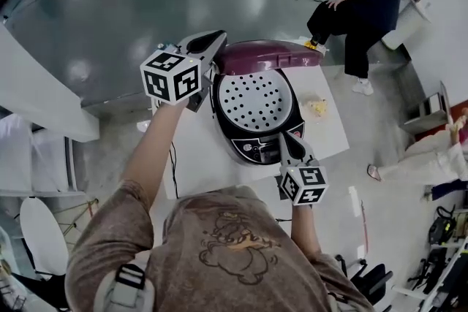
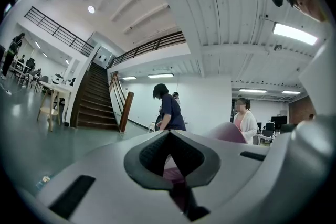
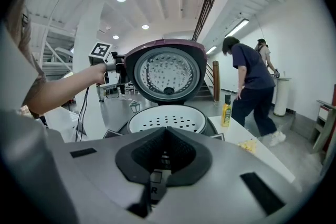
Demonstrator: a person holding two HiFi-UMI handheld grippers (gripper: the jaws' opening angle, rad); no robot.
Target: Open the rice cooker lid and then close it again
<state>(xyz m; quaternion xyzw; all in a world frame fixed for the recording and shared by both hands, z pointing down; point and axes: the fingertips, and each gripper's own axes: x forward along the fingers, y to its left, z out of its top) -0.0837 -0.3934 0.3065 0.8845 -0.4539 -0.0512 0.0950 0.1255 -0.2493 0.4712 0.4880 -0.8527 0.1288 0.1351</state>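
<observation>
No legible text anywhere.

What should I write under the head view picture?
The rice cooker lid stands open over the white perforated tray, left gripper at the lid's edge, right gripper at the cooker's front.

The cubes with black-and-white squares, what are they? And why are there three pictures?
Each cube is part of a hand tool called a gripper, a pincer with two jaws. A person holds one in each hand. The head view comes from a camera on the person's head, looking down. The other two pictures come from small cameras riding on the grippers.

On the white table stands a rice cooker with its purple lid standing open. Inside is a white tray with holes. A yellow bottle is on the table too.

The left gripper, jaws together, is up at the lid's edge. The right gripper, jaws also together, is at the cooker's front. Neither seems to be pinching anything.
</observation>
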